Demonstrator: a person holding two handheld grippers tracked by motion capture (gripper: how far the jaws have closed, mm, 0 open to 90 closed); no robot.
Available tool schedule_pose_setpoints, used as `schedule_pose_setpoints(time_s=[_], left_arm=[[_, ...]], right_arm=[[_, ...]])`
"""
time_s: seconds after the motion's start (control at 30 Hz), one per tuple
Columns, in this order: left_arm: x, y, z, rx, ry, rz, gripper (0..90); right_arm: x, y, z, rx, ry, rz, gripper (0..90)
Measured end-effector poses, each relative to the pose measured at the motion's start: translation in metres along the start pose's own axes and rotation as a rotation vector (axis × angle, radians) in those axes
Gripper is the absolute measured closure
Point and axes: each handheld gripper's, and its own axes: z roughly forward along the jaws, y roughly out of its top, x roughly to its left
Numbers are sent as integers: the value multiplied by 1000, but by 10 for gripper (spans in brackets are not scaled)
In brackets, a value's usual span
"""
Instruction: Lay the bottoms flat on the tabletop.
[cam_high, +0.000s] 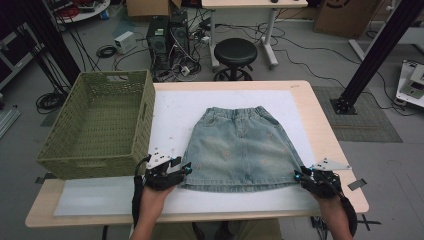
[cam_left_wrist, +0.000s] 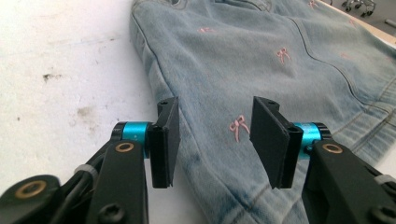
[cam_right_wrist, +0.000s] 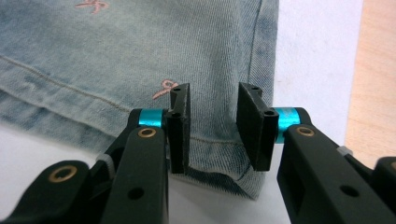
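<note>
Denim skirt (cam_high: 239, 150) between open hand-held grippers

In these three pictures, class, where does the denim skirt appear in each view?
High view: denim skirt flat at table centre.
Left gripper view: fills upper right, beyond open jaws.
Right gripper view: hem corner across the top, beyond open jaws.
Shared landmark: pink bow embroidery.

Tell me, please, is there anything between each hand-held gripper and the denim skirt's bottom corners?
Nothing visible does. The left hand-held gripper stands open over the denim skirt at its near left hem corner. The right hand-held gripper stands open over the near right corner. Only bare white mat lies around the hem.
</note>
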Motion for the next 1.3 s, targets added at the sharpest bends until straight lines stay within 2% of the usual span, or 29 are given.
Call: schedule_pose_setpoints(time_s=[0.07,0.17,0.23,0.3,0.4,0.57,0.6,0.67,0.73,0.83,0.9,0.97,1.1,1.3], left_arm=[[0,1,0,-13,-6,2,505],[-1,1,0,-15,-10,10,503],[-1,1,0,-19,-7,9,504],[-2,1,-2,-23,-10,8,505],[-3,0,-5,-27,-11,15,508],[-2,-1,-10,-49,-17,21,509],[-2,-1,-11,-53,-26,25,508],[-1,0,-12,-63,-24,26,496],[1,0,-12,-72,-27,8,446],[2,1,-9,-69,-35,6,428],[2,2,-7,-64,-43,10,430],[2,2,-5,-55,-43,12,441],[3,2,-5,-62,-35,3,441],[4,1,-6,-58,-29,1,441]], right_arm=[[-2,0,1,-5,10,13,723],[-3,1,2,-3,22,5,884],[-2,2,-1,6,12,-15,900],[-3,2,-6,4,14,-25,900],[-10,0,-17,-22,27,0,900],[-9,-1,-18,-47,39,18,900],[-7,0,-20,-65,42,19,873],[-4,4,-23,-111,61,37,752],[3,9,-23,-149,73,45,640],[16,19,-15,-193,90,31,497],[27,26,-7,-195,98,25,461],[39,33,2,-190,146,32,456],[62,47,20,-151,213,6,488],[90,59,41,-91,258,-40,530]])
